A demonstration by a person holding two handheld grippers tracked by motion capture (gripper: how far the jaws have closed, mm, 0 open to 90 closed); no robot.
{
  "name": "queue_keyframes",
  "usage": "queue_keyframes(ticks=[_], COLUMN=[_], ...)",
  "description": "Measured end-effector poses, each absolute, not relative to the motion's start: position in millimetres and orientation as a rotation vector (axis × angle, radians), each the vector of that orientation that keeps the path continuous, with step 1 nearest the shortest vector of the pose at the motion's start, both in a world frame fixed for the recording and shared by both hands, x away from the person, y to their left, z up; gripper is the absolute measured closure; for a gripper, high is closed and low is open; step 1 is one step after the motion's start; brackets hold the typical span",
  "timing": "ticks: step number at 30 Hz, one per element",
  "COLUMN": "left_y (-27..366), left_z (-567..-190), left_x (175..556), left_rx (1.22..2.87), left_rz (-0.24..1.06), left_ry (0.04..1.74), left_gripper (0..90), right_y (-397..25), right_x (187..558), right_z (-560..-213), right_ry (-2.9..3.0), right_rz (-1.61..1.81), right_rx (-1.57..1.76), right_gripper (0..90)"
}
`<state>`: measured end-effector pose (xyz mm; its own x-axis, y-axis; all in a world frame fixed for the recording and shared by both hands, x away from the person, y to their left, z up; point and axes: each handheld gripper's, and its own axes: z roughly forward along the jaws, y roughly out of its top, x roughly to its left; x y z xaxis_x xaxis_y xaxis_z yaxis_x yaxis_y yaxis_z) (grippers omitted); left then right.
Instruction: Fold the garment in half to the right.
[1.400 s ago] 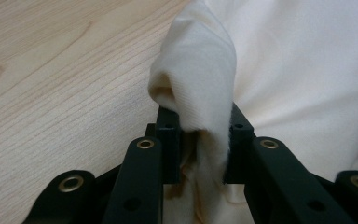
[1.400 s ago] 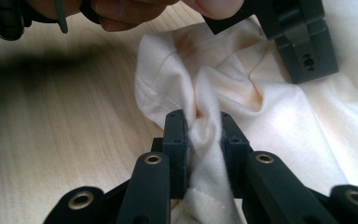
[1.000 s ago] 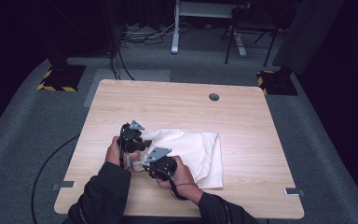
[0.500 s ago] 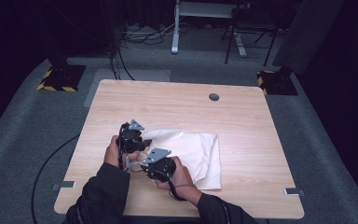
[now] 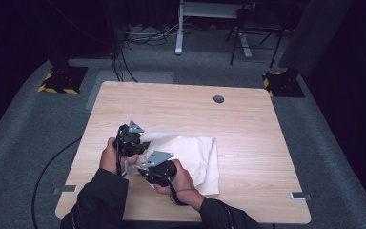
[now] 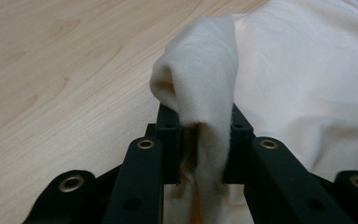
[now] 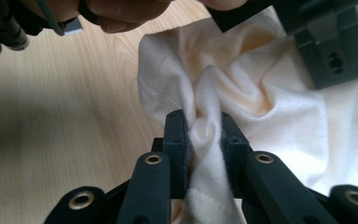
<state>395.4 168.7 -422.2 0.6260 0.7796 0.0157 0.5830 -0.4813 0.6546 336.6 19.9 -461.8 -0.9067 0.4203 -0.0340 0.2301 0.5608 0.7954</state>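
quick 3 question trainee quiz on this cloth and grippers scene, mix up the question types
1. True or false: the left gripper has its jaws shut on a fold of the white cloth.
2. What does the right gripper hold? A) a cable B) the white cloth C) nothing
3. Fill in: the cloth lies on a ___ table.

Key: 1 true; 2 B; 3 wooden

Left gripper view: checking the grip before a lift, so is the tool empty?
No, the left tool is shut on a bunched fold of the white cloth between its jaws.
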Motion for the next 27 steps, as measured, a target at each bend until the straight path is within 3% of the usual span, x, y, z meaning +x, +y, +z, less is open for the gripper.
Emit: queue_keyframes(ticks=[11, 17, 21, 27], left_y=[83, 48, 59, 117], left_z=[-389, -373, -374, -383], left_x=[395, 402, 404, 395], left_rx=[2.434, 2.496, 2.464, 2.363], left_rz=[0.444, 0.462, 0.447, 0.462], left_ry=[0.710, 0.681, 0.744, 0.916], left_gripper=[73.3, 73.5, 74.8, 75.5], right_y=[-19, -57, -66, -29], right_x=[325, 319, 321, 331], right_z=[-448, -442, -435, -432], right_ry=[2.441, 2.336, 2.368, 2.477], right_rz=[1.356, 1.412, 1.391, 1.361], right_rx=[0.629, 0.733, 0.731, 0.609], right_gripper=[77.9, 80.2, 81.1, 82.0])
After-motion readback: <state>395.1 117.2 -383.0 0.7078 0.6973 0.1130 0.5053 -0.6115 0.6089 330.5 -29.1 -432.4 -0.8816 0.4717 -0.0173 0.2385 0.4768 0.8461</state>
